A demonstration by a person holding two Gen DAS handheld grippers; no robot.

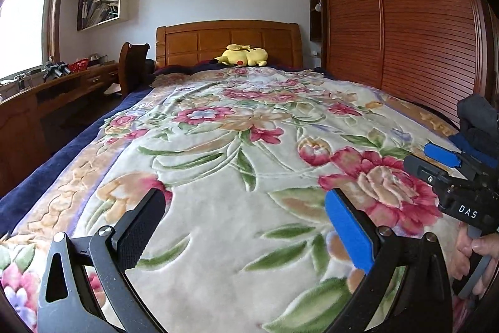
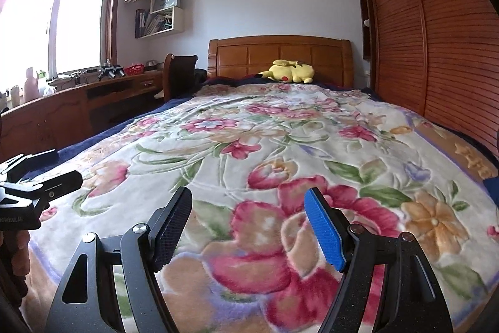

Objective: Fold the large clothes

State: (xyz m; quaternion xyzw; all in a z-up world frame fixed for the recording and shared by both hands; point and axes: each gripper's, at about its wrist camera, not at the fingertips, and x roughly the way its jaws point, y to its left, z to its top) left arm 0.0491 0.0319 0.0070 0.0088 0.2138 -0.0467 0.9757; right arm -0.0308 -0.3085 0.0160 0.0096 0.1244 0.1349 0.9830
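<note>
We hover both grippers side by side over the near end of the floral blanket [image 1: 218,145], spread flat across the bed. Left gripper [image 1: 246,236] and right gripper [image 2: 249,233] gape wide, grasping nothing, probably lining up to pinch its near edge.

The blanket [image 1: 218,152] is cream with pink, red and orange flowers and green leaves, and has a navy border. A yellow plush toy [image 1: 244,55] lies before the orange-brown wooden headboard [image 1: 227,39]. Each claw has one black and one blue pad.
</note>
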